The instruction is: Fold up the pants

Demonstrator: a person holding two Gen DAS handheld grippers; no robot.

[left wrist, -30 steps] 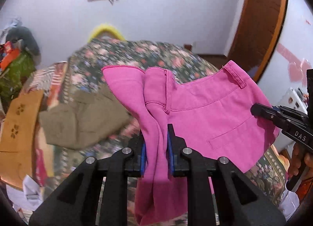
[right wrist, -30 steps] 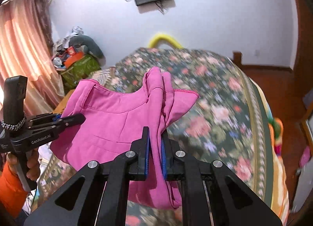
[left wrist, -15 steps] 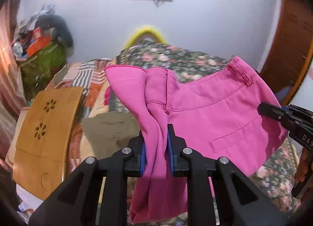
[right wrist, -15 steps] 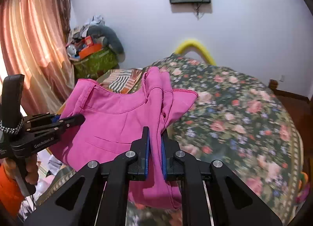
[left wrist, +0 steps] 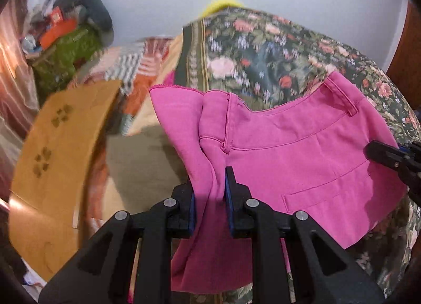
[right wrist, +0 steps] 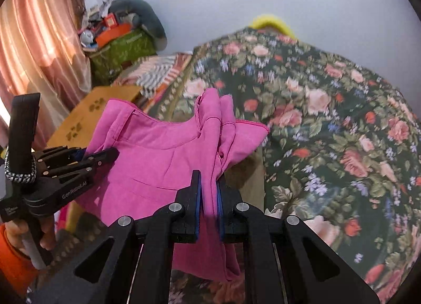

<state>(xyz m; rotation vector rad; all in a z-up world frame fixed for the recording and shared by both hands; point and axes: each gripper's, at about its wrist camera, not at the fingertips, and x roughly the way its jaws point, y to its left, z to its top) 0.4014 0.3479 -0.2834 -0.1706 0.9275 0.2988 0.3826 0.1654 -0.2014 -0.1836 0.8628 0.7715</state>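
Note:
Bright pink pants (left wrist: 297, 153) hang in the air between both grippers, waistband stretched across and a welt pocket showing. My left gripper (left wrist: 209, 182) is shut on a bunched fold of the pink cloth at one end of the waist. The right gripper (left wrist: 389, 157) shows at the right edge of the left wrist view, clamped on the other end. In the right wrist view the right gripper (right wrist: 209, 185) is shut on a gathered fold of the pants (right wrist: 160, 161), and the left gripper (right wrist: 105, 155) grips the far side, held by a hand with an orange sleeve. The pant legs hang below, partly hidden.
A floral bedspread (right wrist: 329, 109) covers the bed beneath. Olive-brown folded pants (left wrist: 142, 159) lie on it under the pink ones. A wooden lap board (left wrist: 60, 140) sits at the left by striped bedding (left wrist: 136, 67). Clutter and a green bag (right wrist: 121, 48) stand against the wall beside a pink curtain (right wrist: 39, 35).
Both grippers have swung sideways and downward over the bed with the pink pants still stretched between them. The views tilt lower, so the bed fills more of the picture. Both grips are unchanged.

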